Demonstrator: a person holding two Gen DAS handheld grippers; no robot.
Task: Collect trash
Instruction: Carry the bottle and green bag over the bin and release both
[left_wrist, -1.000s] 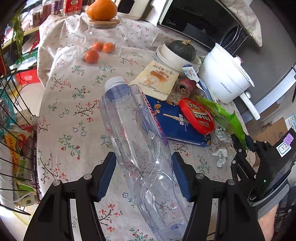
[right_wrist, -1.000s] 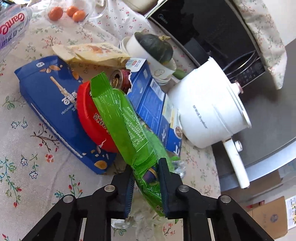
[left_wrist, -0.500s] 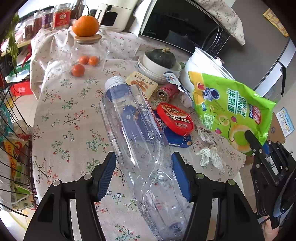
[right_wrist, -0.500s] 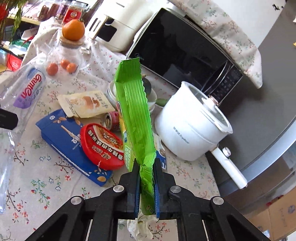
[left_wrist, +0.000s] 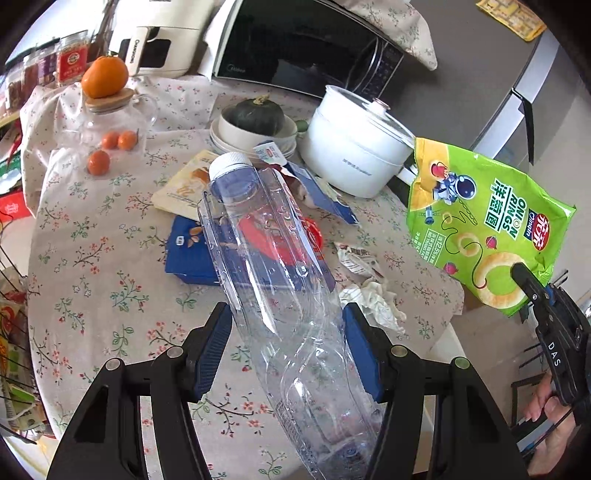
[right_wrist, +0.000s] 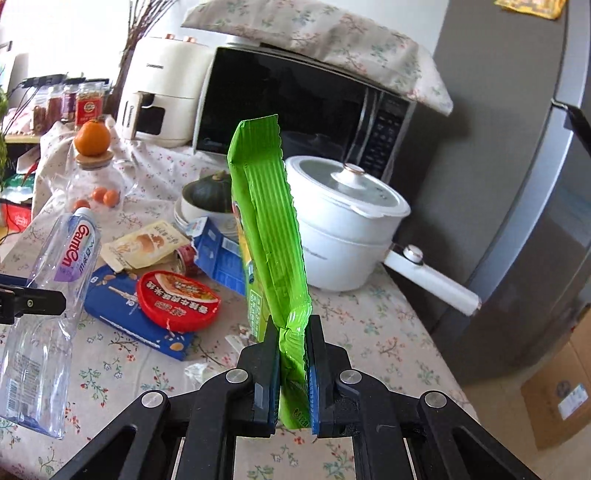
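My left gripper (left_wrist: 286, 325) is shut on a clear empty plastic bottle (left_wrist: 269, 266) with a white cap, held above the floral tablecloth (left_wrist: 92, 266). The same bottle (right_wrist: 55, 280) shows at the left of the right wrist view. My right gripper (right_wrist: 291, 347) is shut on the lower edge of a green onion-ring snack bag (right_wrist: 269, 229), lifted off the table and seen edge-on. In the left wrist view that bag (left_wrist: 480, 221) hangs at the right, with the right gripper (left_wrist: 532, 288) below it. On the table lie a red lid (right_wrist: 177, 299), a blue snack box (right_wrist: 125, 310), crumpled paper (left_wrist: 373, 299) and a wrapper (left_wrist: 354, 254).
A white pot (right_wrist: 347, 221) with a long handle, a microwave (right_wrist: 303, 107), an air fryer (right_wrist: 162, 88) and a bowl with a green squash (left_wrist: 255, 118) stand at the back. A glass jar (left_wrist: 110, 118) topped by an orange is far left. A wire basket (left_wrist: 11, 332) borders the table's left; a cardboard box (right_wrist: 557, 395) sits on the floor.
The right gripper has lifted the green bag off the table and turned it upright. The left gripper has risen with the bottle, so more of the table shows.
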